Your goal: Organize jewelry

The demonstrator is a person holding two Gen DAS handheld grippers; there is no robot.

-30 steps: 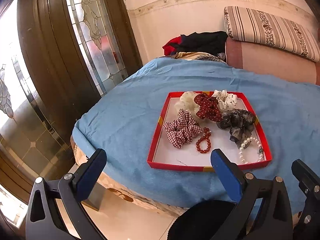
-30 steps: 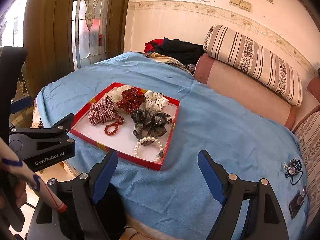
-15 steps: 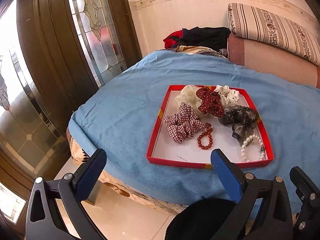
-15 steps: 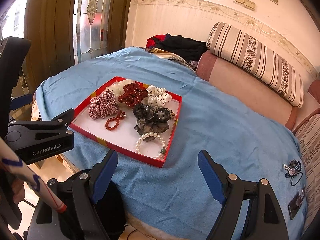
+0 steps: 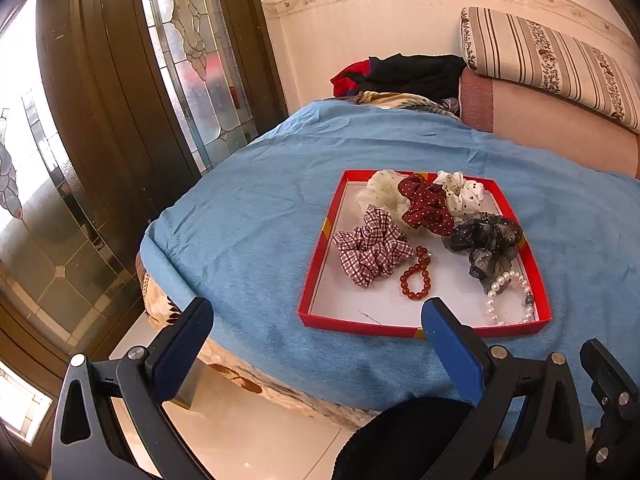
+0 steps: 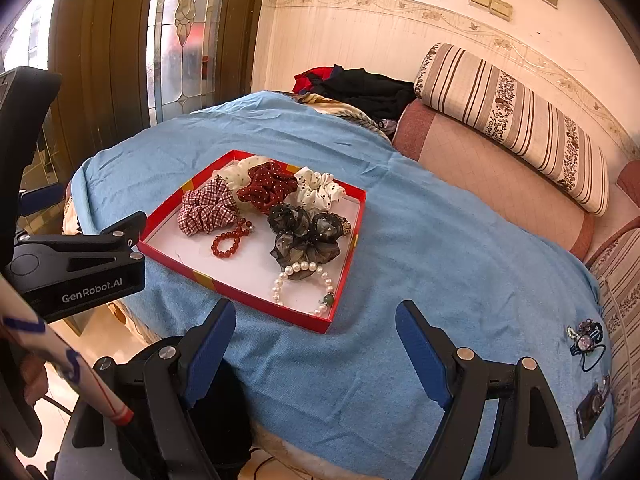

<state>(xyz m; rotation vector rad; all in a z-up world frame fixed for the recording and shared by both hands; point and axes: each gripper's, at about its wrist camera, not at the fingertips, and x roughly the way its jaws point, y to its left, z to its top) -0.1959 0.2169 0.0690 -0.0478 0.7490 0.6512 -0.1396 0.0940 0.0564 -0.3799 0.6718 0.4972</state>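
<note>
Lying right of the red tray (image 6: pixel 347 256), hair ties (image 6: pixel 586 340) escape the left view.

Red tray (image 6: pixel 348 240) of scrunchies (image 6: pixel 206 208), red bead bracelet (image 6: pixel 228 242), pearl bracelet (image 6: pixel 304 288)

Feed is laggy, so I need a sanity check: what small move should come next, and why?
Probably ease the right claw forward and down toward the white pearl bracelet at the near edge of the red shallow tray. Both claws hang open and empty short of the tray, and the bracelet lies nearest, partly under the black sheer scrunchie.
</note>
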